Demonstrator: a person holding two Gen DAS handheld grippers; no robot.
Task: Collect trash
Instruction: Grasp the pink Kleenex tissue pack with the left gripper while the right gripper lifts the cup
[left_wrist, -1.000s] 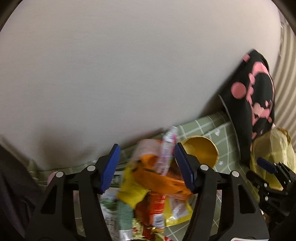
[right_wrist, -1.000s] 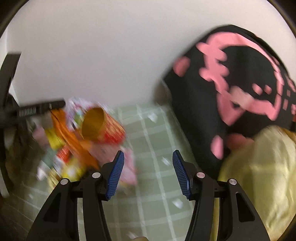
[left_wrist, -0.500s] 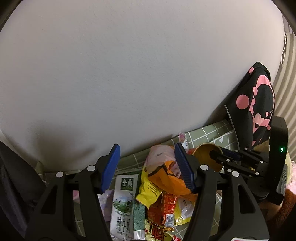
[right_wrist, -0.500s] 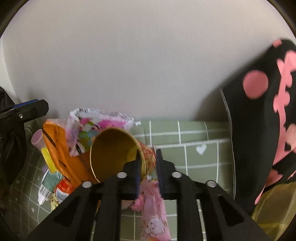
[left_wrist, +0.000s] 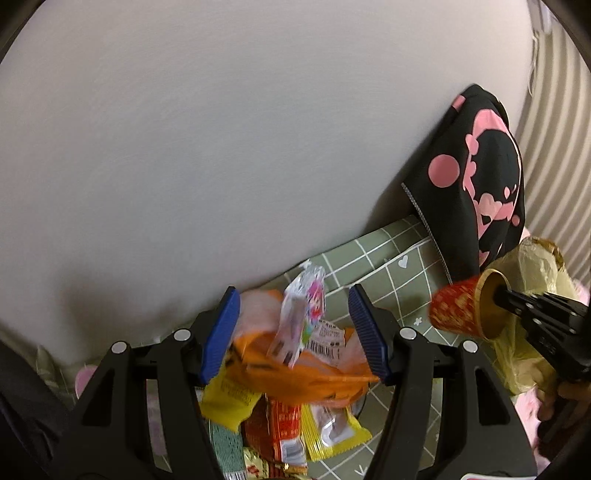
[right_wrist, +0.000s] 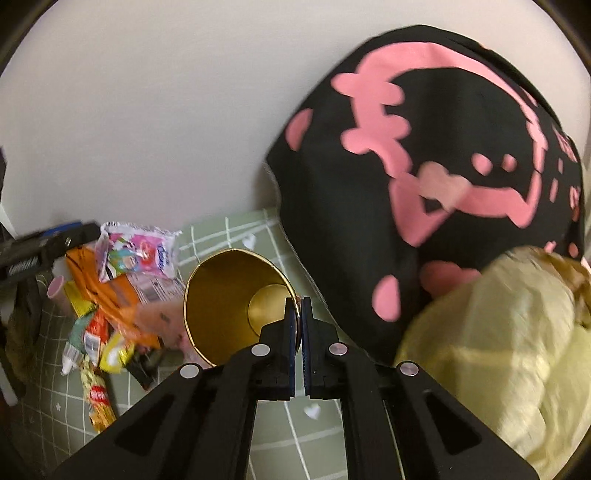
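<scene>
1. The scene is a surface under a sage-green cloth with a white grid and small hearts (right_wrist: 314, 410), pushed against a plain off-white wall (left_wrist: 221, 147). A black fabric bag with pink blotches (right_wrist: 424, 166) leans on that wall at the right.

2. The trash lies heaped at the wall side of the cloth: an orange crumpled snack bag (left_wrist: 295, 373), a white and pink foil sweet wrapper (left_wrist: 303, 314) standing up out of it, and yellow and red sachets (left_wrist: 295, 428) spilling toward the camera. Piled this way, it looks gathered for picking one piece at a time.

3. The left gripper (left_wrist: 295, 332) has its blue-padded jaws spread wide, one on each side of the orange bag and the foil wrapper. They bracket the pile without visibly pinching anything, so I judge it poised to close on the top of the heap.

4. The right gripper (right_wrist: 299, 325) is pinched tight on the rim of a red paper cup with a gold lining (right_wrist: 236, 302), one finger inside and one outside. A rim grip suits a thin, hollow wall and carries the cup on its side, clear of the cloth.

5. A crinkled pale yellow plastic bag (right_wrist: 498, 350) sits just right of the cup, below the black bag. It is probably the collection bag, which would explain holding the cup beside it.
</scene>
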